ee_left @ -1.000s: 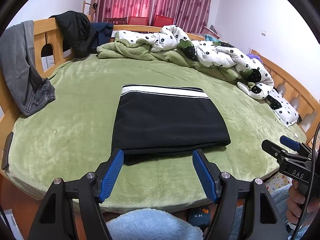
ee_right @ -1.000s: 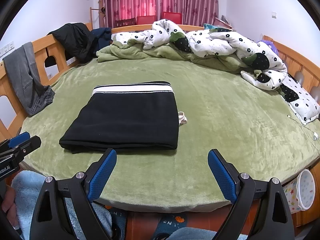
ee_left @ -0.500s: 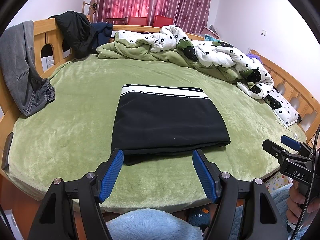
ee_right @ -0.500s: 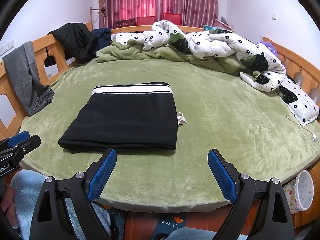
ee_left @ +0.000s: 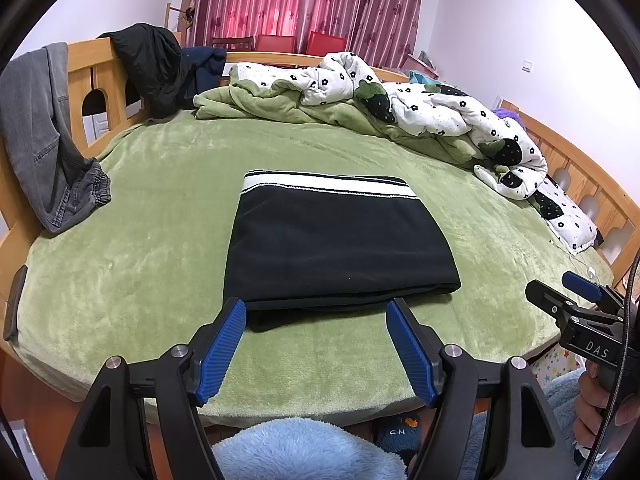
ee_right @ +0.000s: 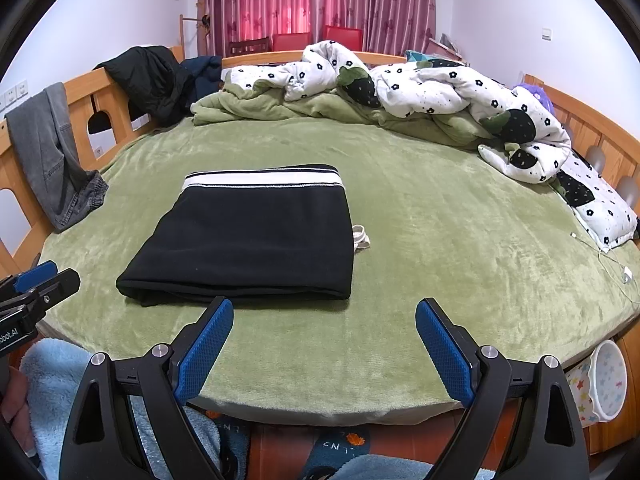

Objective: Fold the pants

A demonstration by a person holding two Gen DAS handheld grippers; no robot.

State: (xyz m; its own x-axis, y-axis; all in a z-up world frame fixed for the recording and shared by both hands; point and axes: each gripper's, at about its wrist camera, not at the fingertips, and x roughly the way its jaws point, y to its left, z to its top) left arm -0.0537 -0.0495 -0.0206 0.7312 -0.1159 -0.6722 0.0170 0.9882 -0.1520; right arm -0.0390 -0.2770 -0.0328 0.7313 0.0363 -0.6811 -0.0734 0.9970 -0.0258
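Observation:
Black pants [ee_left: 336, 244] with a white-striped waistband lie folded into a flat rectangle on the green bed; they also show in the right wrist view [ee_right: 248, 240]. A white drawstring [ee_right: 361, 237] sticks out at their right side. My left gripper [ee_left: 316, 312] is open and empty, held just short of the pants' near edge. My right gripper [ee_right: 324, 316] is open and empty, near the bed's front edge, right of the pants. Each gripper shows at the edge of the other's view.
A bunched white flowered quilt [ee_right: 420, 80] and green blanket [ee_left: 280, 104] lie at the back. Grey jeans [ee_left: 44, 136] and a dark jacket [ee_left: 152, 64] hang on the wooden bed rail [ee_right: 80, 92]. A charging cable [ee_right: 612, 260] lies at the right. A star-patterned bin [ee_right: 604, 384] stands below the bed.

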